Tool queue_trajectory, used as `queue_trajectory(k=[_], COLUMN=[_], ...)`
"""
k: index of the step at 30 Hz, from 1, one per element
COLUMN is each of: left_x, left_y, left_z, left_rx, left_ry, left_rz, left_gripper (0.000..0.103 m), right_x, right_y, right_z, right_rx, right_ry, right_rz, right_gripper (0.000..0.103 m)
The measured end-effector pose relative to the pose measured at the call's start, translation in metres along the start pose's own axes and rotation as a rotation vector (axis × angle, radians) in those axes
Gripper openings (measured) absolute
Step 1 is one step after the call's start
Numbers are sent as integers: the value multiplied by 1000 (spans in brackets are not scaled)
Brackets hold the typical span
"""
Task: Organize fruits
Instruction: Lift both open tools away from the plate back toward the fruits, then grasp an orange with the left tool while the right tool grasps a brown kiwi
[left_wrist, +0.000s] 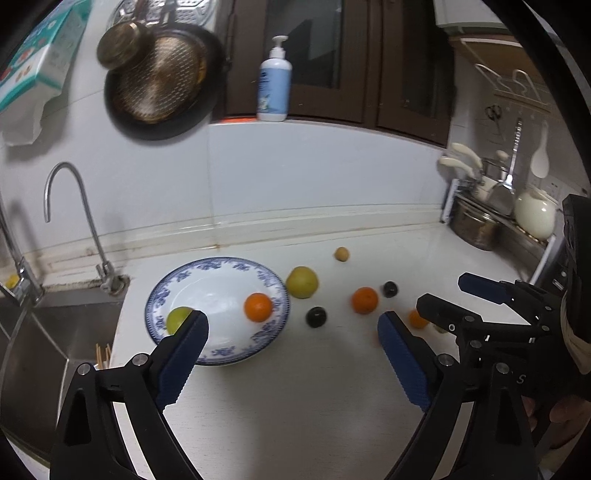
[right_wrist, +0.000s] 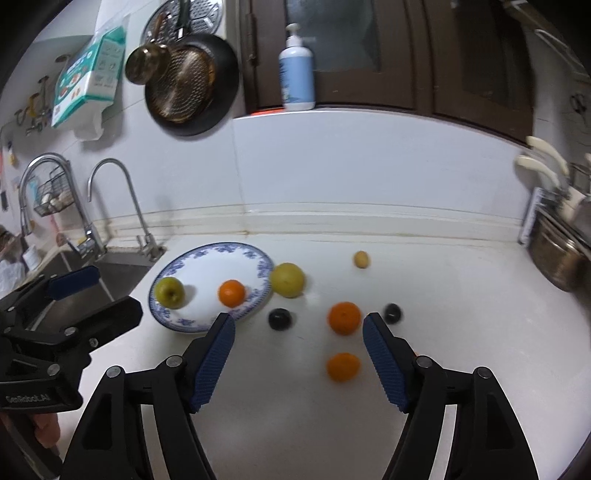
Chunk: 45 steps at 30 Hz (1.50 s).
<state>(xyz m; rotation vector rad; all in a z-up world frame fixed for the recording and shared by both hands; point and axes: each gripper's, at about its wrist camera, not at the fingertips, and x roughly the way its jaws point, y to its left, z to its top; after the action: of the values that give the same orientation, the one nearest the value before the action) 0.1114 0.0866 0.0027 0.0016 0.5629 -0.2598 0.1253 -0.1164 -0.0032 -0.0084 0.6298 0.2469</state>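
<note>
White counter (right_wrist: 461, 295) holds loose fruit beside the plate (right_wrist: 236, 251), so the right gripper (right_wrist: 297, 334), jaws wide and empty like the left gripper (left_wrist: 293, 328), should straddle the nearest orange (right_wrist: 343, 366) squarely and close gently.

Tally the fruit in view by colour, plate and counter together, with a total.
Orange: 3
Green apple: 1
Large yellow-green fruit: 1
Dark, near-black: 2
Small tan: 1
Total: 8
</note>
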Motion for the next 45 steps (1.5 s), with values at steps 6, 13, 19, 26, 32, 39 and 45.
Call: queue_trajectory(k=[6, 13, 19, 26, 32, 39, 45], left_x=[1, 16, 34, 62, 94, 131, 152], left_y=[-21, -49, -74, -90, -99, -108, -115], left_z=[0, -3, -3, -8, -15, -25, -29], left_rx=[39, 66, 84, 75, 80, 89, 106], left_ry=[-15, -12, -7, 47, 120, 221, 278], left_rz=[-57, -93, -85, -86, -86, -94, -100], left_gripper=[94, 94, 94, 94, 94, 86, 78], right_x=[-17, -24, -18, -2, 19, 45, 62], right_y=[-20, -46, -75, -101, -119, -133, -140], right_z=[-10, -20, -24, -30, -40, -55, -63], right_rx=[50, 67, 73, 78, 108, 131, 145], right_ry=[-6, -3, 28, 67, 128, 203, 247], right_rz=[-60, -127, -135, -125, -105, -80, -58], right_gripper=[72, 72, 72, 72, 72, 66, 58])
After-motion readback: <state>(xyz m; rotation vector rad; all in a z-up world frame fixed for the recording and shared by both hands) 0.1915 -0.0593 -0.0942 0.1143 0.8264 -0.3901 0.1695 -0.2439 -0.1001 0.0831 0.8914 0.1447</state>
